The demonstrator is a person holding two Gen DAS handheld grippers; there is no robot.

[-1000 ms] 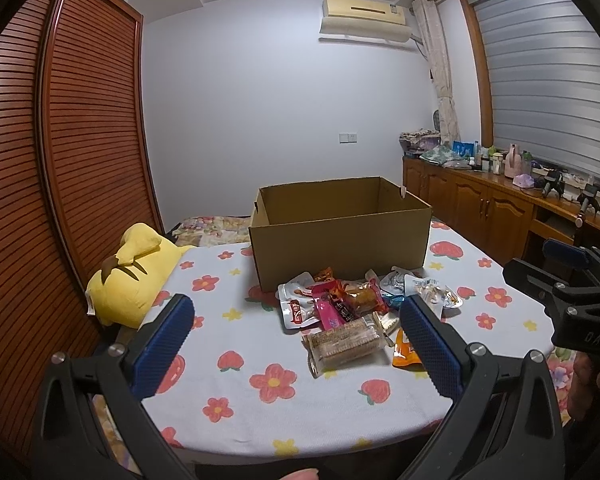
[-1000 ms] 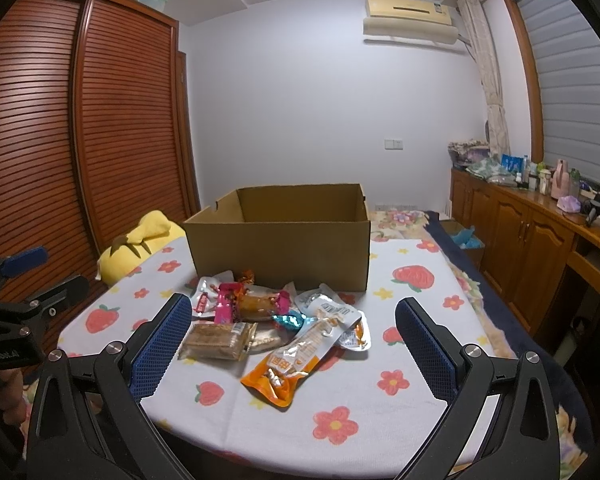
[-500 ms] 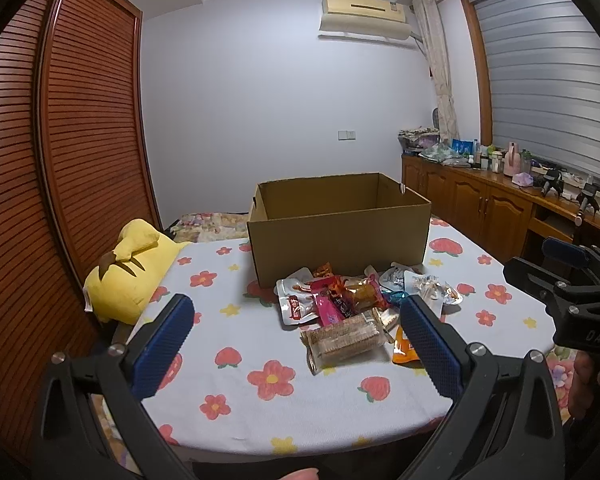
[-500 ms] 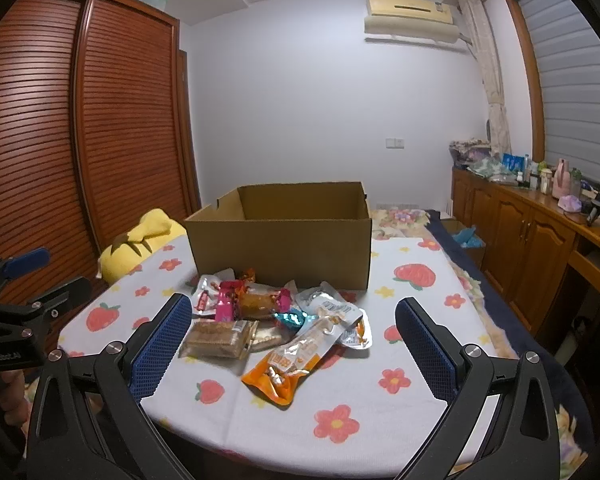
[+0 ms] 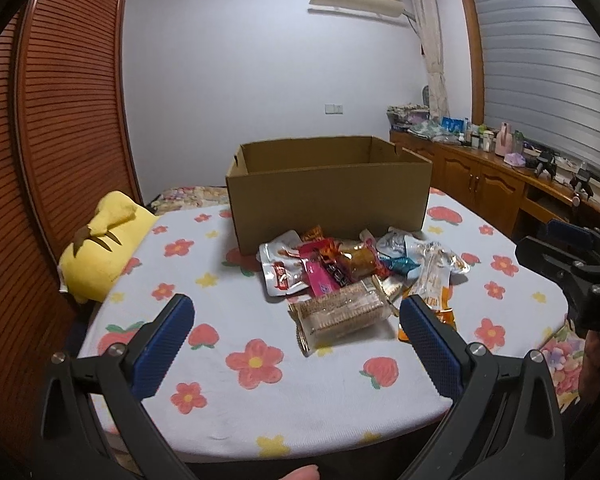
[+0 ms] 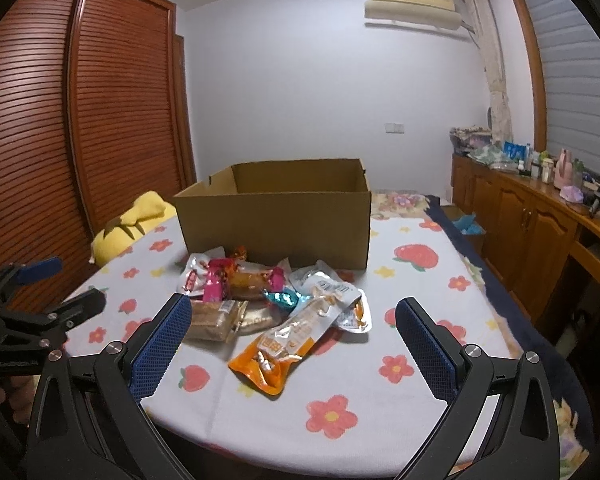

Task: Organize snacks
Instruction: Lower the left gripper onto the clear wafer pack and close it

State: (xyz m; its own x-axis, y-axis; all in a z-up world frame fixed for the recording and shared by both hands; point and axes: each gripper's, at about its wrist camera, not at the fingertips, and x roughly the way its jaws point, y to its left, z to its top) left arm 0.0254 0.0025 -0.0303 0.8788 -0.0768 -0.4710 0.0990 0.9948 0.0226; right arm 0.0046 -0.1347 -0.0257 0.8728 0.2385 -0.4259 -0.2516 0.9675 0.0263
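No snack is taken yet, so the step in hand is judged to be the first pick from the pile of snacks point(image 6: 276, 300), which lies on the flowered tablecloth point(image 6: 340, 392) just in front of the cardboard box point(image 6: 276, 224). The left gripper point(image 5: 294, 320) is held with its fingers spread wide and nothing between them, above the near part of the table; the right gripper point(image 6: 292, 322) is spread in the same way and is also empty. For a good pick, a packet at the near edge of the pile is better chosen, for example the clear cracker pack point(image 5: 340, 314) for the left side and the orange pouch point(image 6: 288, 344) for the right side, because both lie on top or at the border. The wrappers look thin and slippery, so a grasp across the flat body is advised. The box is open at the top; its floor is hidden by the front wall, so it cannot be told what is inside.
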